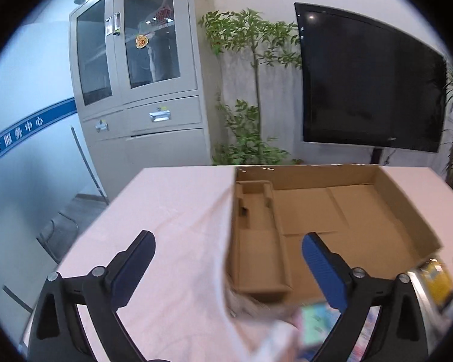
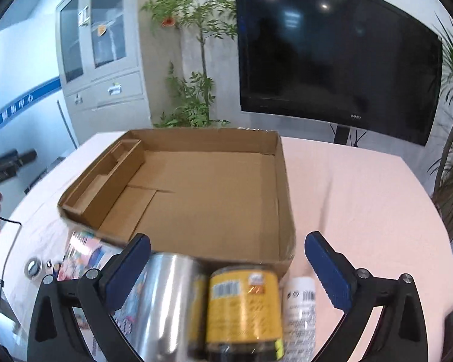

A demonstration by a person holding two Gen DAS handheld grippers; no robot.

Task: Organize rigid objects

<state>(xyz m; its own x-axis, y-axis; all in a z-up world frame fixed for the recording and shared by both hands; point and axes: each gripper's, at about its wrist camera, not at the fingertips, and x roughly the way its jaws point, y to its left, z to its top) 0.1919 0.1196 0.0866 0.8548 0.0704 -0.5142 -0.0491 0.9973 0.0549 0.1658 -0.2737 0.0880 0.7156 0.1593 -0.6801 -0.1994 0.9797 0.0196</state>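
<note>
The cardboard box (image 1: 332,211), shallow and open-topped, lies on the pink-covered bench (image 1: 166,211) in the left wrist view, with a folded cardboard insert (image 1: 256,235) along its left wall and nothing else inside. The left tongs (image 1: 228,265) stand wide with nothing between the blue pads, hanging over the box's near left corner. At the bottom edge lie blurred colourful packets (image 1: 314,316), and a yellow-labelled jar (image 1: 438,280) shows at the lower right. Behind the bench stand a grey cabinet (image 1: 136,75), a leafy plant (image 1: 250,90) and a dark screen (image 1: 371,78). In the right wrist view the right tongs (image 2: 228,265) also gape wide and hold nothing. Below them, just outside the box's (image 2: 196,187) near wall, lie a shiny metal can (image 2: 166,301), the yellow-labelled jar (image 2: 244,307) and a white bottle (image 2: 299,310) side by side.
</note>
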